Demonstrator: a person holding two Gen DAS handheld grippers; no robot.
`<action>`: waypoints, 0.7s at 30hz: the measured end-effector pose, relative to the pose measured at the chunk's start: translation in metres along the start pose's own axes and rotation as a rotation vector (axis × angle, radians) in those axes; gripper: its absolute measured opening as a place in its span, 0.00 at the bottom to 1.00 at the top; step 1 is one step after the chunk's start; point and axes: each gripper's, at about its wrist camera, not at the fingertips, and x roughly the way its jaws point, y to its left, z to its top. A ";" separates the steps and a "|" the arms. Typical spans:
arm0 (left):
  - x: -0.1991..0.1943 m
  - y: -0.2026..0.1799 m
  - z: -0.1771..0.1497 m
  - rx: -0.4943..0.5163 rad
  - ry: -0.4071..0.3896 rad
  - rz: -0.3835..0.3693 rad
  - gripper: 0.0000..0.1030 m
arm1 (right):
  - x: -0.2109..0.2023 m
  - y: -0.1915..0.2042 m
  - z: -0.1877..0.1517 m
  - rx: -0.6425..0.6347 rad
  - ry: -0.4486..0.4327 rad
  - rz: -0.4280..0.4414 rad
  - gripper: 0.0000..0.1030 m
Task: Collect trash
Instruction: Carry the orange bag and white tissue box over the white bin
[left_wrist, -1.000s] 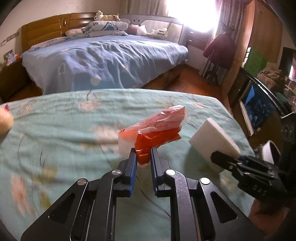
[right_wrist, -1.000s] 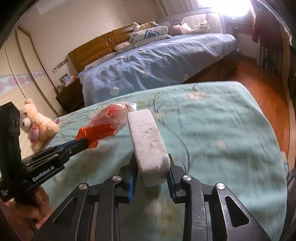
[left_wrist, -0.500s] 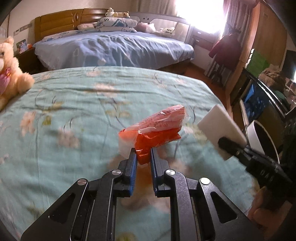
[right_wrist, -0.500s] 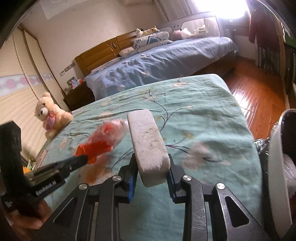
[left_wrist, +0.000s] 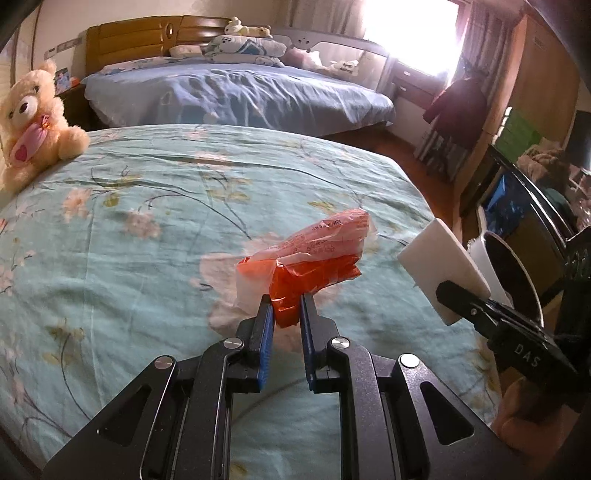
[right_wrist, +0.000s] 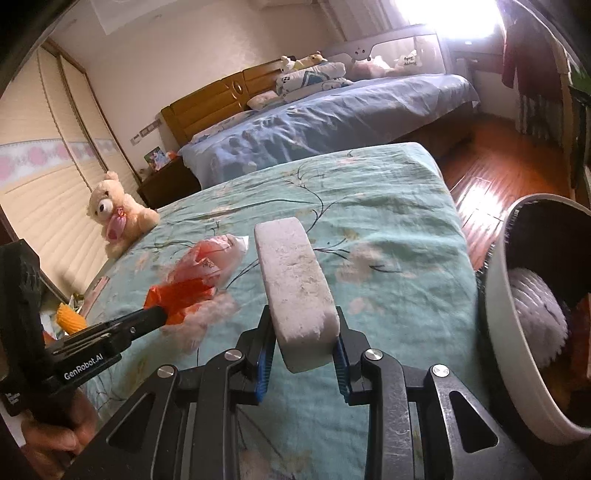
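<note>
**Mia:** Jaws first! Both pairs are squeezed shut on something. The left gripper (left_wrist: 287, 308) pinches a crumpled orange and clear plastic wrapper (left_wrist: 314, 264). The right gripper (right_wrist: 306, 338) pinches a white foam block with a rough, dirty top (right_wrist: 297, 284).

**Ben:** Where is the wrapper?

**Mia:** Up in the air, over the bed with the light green flowery sheet (left_wrist: 147, 221). It is not touching the sheet. Only its orange end is between the blue pads; the rest sticks out in front.

**Ben:** And the foam block?

**Mia:** Also up in the air, over the same bed. Its near end sits between the pads, and the block points away from the camera. The wrapper is just to its left in the right wrist view (right_wrist: 201, 275), near it but not touching.

**Ben:** What is close by?

**Mia:** A round white bin with a dark inside (right_wrist: 517, 332) sits at the right side of the bed. Something white and fluffy is in it.

**Ben:** Anything else?

**Mia:** A cream teddy bear with a pink heart bib (left_wrist: 31, 122) sits at the far left of the green bed. Behind that is another bed with a blue cover (left_wrist: 236, 96) and a brown wooden headboard (left_wrist: 147, 40). A person's hand (right_wrist: 55, 428) holds the left gripper's handle.
</note>
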 end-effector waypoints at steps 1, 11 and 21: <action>-0.001 -0.004 0.000 0.011 0.000 -0.002 0.12 | -0.003 0.000 -0.001 0.007 -0.003 -0.002 0.28; -0.010 -0.038 -0.008 0.126 0.004 -0.039 0.12 | -0.033 -0.002 -0.015 0.034 -0.056 -0.052 0.28; -0.013 -0.053 -0.007 0.163 -0.006 -0.087 0.12 | -0.060 -0.007 -0.017 0.039 -0.087 -0.114 0.28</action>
